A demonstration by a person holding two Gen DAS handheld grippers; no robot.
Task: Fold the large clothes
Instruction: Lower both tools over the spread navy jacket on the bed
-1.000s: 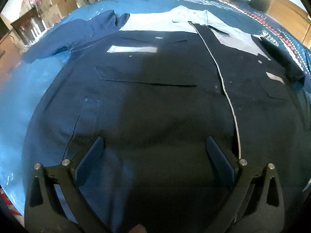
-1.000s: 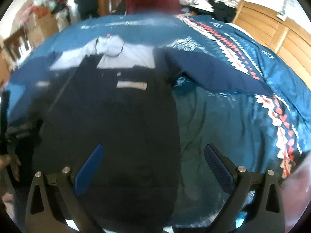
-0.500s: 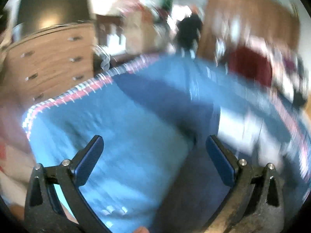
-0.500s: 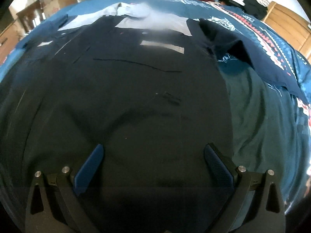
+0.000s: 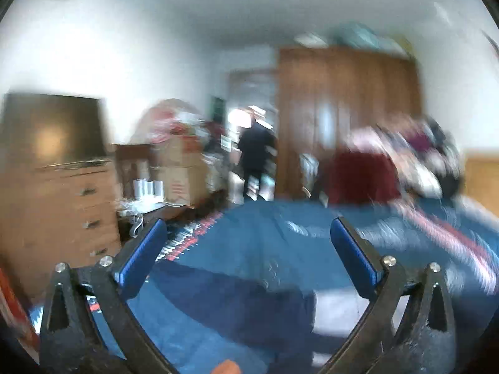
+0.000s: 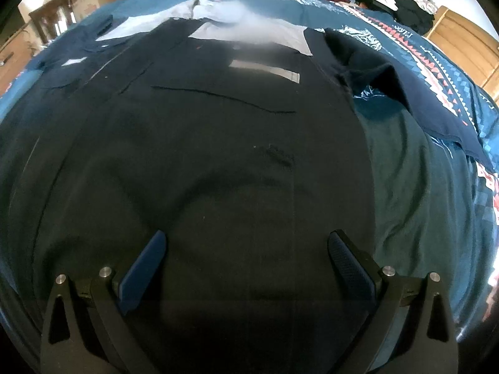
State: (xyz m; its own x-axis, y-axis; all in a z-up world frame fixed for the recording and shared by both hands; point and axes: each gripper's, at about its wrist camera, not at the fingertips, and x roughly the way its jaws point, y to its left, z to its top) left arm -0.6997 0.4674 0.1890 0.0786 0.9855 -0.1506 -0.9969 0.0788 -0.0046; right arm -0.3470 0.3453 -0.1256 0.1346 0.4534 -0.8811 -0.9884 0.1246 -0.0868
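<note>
A large dark navy work jacket [image 6: 212,143] with a grey collar and yoke [image 6: 249,31] lies spread flat on the blue bedspread [image 6: 414,187]. Its right sleeve [image 6: 405,93] stretches off to the right. My right gripper [image 6: 246,258] hovers open low over the jacket's lower front, nothing between its fingers. In the blurred left wrist view, my left gripper [image 5: 246,249] is open and empty, raised and pointing across the bed toward the room. Only a dark sleeve or edge of the jacket [image 5: 246,299] shows below it.
A patterned red and white band [image 6: 436,62] runs along the bedspread's right side. A wooden dresser [image 5: 59,212] stands left of the bed, a wardrobe [image 5: 343,118] behind it, and a pile of clothes [image 5: 405,155] far right. A person [image 5: 255,162] stands in the doorway.
My left gripper has swung up and left off the jacket and now faces the room. My right gripper has moved left over the jacket's front and lower toward it.
</note>
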